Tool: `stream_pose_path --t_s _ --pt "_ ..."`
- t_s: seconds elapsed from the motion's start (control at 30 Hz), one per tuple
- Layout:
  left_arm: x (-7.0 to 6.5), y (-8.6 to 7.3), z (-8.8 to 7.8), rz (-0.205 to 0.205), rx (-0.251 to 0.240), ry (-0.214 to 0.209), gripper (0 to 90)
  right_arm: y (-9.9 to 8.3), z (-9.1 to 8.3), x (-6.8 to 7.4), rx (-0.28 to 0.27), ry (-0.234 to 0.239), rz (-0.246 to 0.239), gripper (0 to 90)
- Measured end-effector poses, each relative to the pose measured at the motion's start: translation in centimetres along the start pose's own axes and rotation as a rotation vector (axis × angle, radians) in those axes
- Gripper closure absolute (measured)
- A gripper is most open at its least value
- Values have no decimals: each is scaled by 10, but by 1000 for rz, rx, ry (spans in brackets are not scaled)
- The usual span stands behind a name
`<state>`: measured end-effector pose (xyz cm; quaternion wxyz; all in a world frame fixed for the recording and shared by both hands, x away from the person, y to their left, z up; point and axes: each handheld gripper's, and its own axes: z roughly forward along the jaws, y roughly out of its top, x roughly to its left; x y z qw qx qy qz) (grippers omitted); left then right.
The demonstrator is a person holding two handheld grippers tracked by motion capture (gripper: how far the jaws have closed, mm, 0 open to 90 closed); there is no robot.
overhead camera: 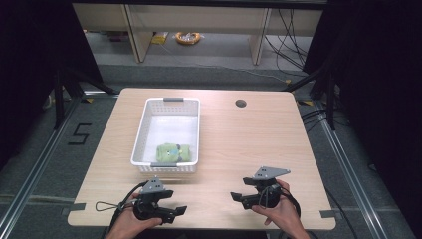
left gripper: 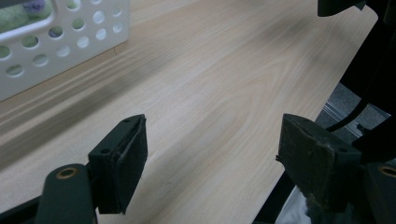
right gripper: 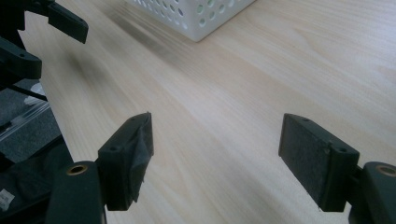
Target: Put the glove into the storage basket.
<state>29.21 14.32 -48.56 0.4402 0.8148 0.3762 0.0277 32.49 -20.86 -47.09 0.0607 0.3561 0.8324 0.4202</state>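
A white perforated basket stands on the left half of the wooden table. A green folded cloth item lies at its near end. My left gripper rests low at the front edge, just in front of the basket, jaws pointing right. It is open with nothing between its pads. My right gripper sits at the front right, jaws pointing left toward the other one. It is open too, with bare table between its pads. The basket's corner lies ahead of it.
A round cable hole sits near the table's far edge. The table's front edge runs right under both hands. Beyond the table are grey floor, wooden desk legs, loose cables and a yellow object.
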Motion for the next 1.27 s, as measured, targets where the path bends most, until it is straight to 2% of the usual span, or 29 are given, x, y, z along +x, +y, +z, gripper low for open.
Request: stream_pose_path --t_s 0.03,0.1,0.13,0.2,0.23,0.3,0.33,0.37,0.4,0.43,0.5,0.53,0.57,0.6,0.63,0.67,0.7,0.77,0.8,0.83,0.87,0.9,1.0,1.03,1.07,1.1,1.13,1.23,1.27 --pt "0 -1 -1 15 -1 4 238 -2 -1 0 -1 5 1 268" --pt "-1 -3 -1 9 -3 -3 238 -6 -2 2 5 9 24 265" --pt "-1 -4 -1 -1 3 -4 238 -9 -2 0 4 16 5 261" --pt "0 -6 -2 14 10 -3 238 -13 -3 3 21 -3 28 253" --pt "0 -7 -2 12 10 -2 238 -14 -4 2 25 -18 19 251" --pt "-1 -9 -2 12 16 8 238 -18 -5 1 24 -21 8 251" --pt "-2 -10 -1 9 6 8 238 -19 -4 1 21 -7 15 249" --pt "-2 -10 -2 16 10 11 238 -21 -6 1 30 -24 9 246" --pt "-2 -11 -2 19 14 18 238 -23 -6 3 35 -18 33 244" --pt "-2 -12 -3 20 20 25 238 -25 -7 4 35 -23 32 244" --pt "-3 -13 -2 7 19 24 238 -28 -6 2 35 -7 21 243" --pt "-2 -14 -3 19 20 25 238 -30 -8 3 44 -35 21 242" --pt "-2 -15 -3 16 20 26 238 -32 -8 2 38 -33 19 242" --pt "-4 -16 -2 -6 19 25 238 -33 -10 6 59 -29 57 241" --pt "-1 -16 -4 37 43 36 238 -35 -10 6 48 -38 55 242" --pt "-3 -18 -3 13 27 33 238 -36 -11 6 49 -40 51 241" --pt "-3 -19 -3 15 30 31 238 -38 -11 5 49 -44 34 241" --pt "-2 -20 -4 30 51 35 238 -41 -13 5 52 -49 43 241" --pt "-3 -21 -3 17 44 38 238 -42 -13 5 52 -47 35 241" --pt "-2 -21 -4 29 53 38 238 -43 -13 7 58 -37 63 241" --pt "-2 -21 -3 25 48 40 238 -44 -14 4 52 -43 37 241" --pt "-3 -21 -2 14 39 41 238 -44 -15 4 52 -56 38 240" --pt "-3 -22 -1 17 40 44 238 -46 -15 5 57 -54 60 239" --pt "-2 -22 -1 19 43 43 238 -46 -14 4 49 -50 38 239" --pt "-2 -22 -1 18 43 43 238 -46 -14 3 71 -18 55 239" --pt "-2 -22 -1 19 47 41 238 -46 -14 3 70 -20 54 238" --pt "-2 -22 -1 18 47 43 238 -47 -14 3 62 -52 47 238" --pt "-1 -22 -2 32 58 46 238 -47 -14 2 62 -60 38 236" --pt "-2 -22 -1 11 39 47 238 -47 -13 2 70 -43 56 235"
